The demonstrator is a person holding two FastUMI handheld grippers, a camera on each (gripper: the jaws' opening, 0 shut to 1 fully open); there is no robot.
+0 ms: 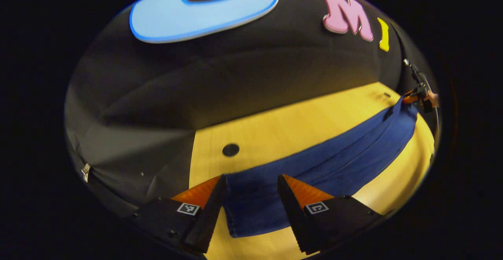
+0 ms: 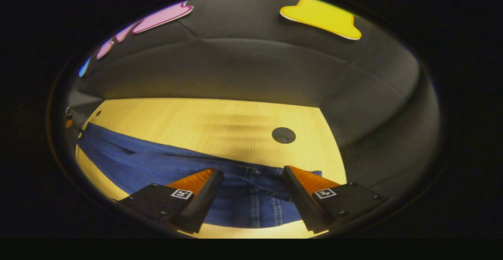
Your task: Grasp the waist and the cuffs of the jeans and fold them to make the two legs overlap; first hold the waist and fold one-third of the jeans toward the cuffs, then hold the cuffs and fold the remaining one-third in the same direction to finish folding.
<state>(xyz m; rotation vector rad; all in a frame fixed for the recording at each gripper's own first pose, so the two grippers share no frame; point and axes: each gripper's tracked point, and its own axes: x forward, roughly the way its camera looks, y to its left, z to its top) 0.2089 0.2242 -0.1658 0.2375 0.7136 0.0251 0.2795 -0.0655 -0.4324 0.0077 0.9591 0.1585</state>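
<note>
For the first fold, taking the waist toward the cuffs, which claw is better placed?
The right claw. In the right gripper view it hangs open over the waistband end of the jeans, belt loops between its fingers. The left claw is open over the plain cuff end, suited to the later fold.

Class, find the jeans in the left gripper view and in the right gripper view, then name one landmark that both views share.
Left gripper view: the jeans run from bottom centre, between the fingers, up to the right edge.
Right gripper view: the jeans run from bottom centre to the left edge.
Shared landmark: the wooden table under them.
</note>
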